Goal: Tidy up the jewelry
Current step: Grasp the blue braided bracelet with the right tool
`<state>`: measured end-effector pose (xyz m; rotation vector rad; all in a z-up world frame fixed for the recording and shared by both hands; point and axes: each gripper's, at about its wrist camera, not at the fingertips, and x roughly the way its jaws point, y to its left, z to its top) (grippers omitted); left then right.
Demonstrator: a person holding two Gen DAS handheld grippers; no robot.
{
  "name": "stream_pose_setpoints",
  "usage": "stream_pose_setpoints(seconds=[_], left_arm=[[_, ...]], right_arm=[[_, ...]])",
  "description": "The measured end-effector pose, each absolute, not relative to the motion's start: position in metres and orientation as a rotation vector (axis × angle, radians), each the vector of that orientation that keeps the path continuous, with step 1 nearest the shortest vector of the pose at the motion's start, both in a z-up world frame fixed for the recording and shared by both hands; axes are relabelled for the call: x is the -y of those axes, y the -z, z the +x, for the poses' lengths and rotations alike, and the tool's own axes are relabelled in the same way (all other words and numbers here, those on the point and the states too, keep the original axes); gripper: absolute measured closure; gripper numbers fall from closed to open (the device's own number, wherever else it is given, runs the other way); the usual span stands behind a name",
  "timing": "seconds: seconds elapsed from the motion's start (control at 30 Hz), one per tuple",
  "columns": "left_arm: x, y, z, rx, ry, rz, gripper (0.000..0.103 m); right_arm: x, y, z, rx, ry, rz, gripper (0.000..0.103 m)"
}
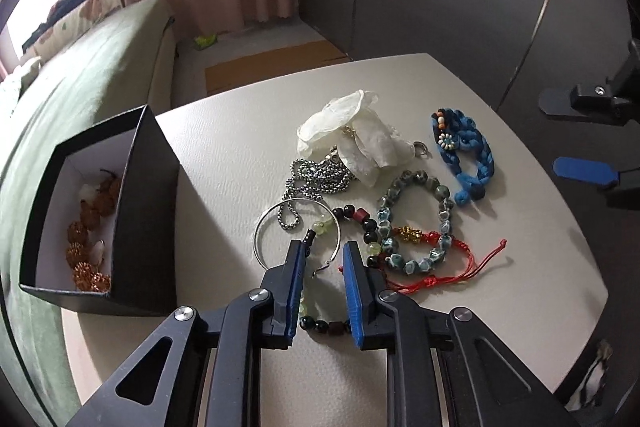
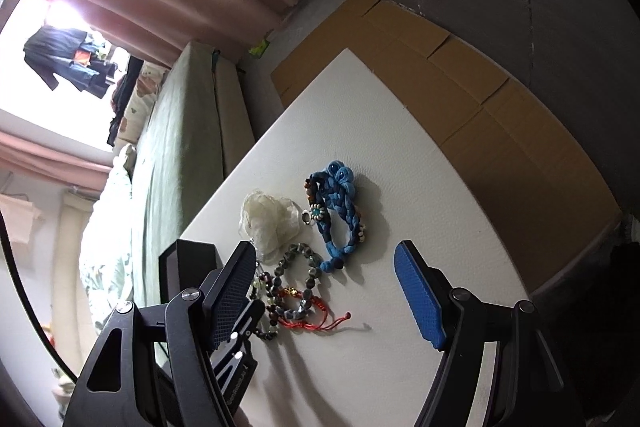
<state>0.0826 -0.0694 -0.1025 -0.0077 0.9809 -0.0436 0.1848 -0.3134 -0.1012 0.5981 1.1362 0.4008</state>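
we hold the left tool [image 1: 323, 259] low over the near side of the table [image 1: 224, 147], its blue pads parted and grasping nothing. between them lie the clasp end of the thin silver bangle [image 1: 264, 223] and part of the dark bead bracelet [image 1: 370, 227] with pale green beads. just beside that sit the grey-green bead bracelet [image 1: 416, 223] and the red cord bracelet [image 1: 452, 259]. toward the far edge lie the steel chain [image 1: 316, 175], the white fabric flower [image 1: 352, 131] and the blue braided bracelet [image 1: 468, 155]. the black box [image 1: 132, 211] stands at the table's left edge, with amber bead jewelry [image 1: 86, 239] inside. our right tool [image 2: 332, 291] hangs above the table's right side, spread wide and holding nothing.
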Motion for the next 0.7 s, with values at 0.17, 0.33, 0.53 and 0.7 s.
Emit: stream_pose_setpoints(seconds=[0.17,0.33,0.53,0.7], left_arm=[[0.063,0.102,0.083,-0.988,0.034,-0.024,0.101],[0.048,0.098,0.083,-0.989,0.044,-0.105,0.103],[0.029,0.077,0.076,-0.919,0.073,-0.211,0.103],[0.016,0.065,0.075,-0.884,0.081,-0.301,0.103]], right_arm=[[0.303,0.108,0.191,-1.156,-0.383,0.547,0.031],[0.292,0.113,0.199,-1.168,-0.364,0.493,0.031],[0.281,0.113,0.201,-1.157,-0.364,0.447,0.031],[0.275,0.117,0.206,-1.157,-0.352,0.397,0.033]])
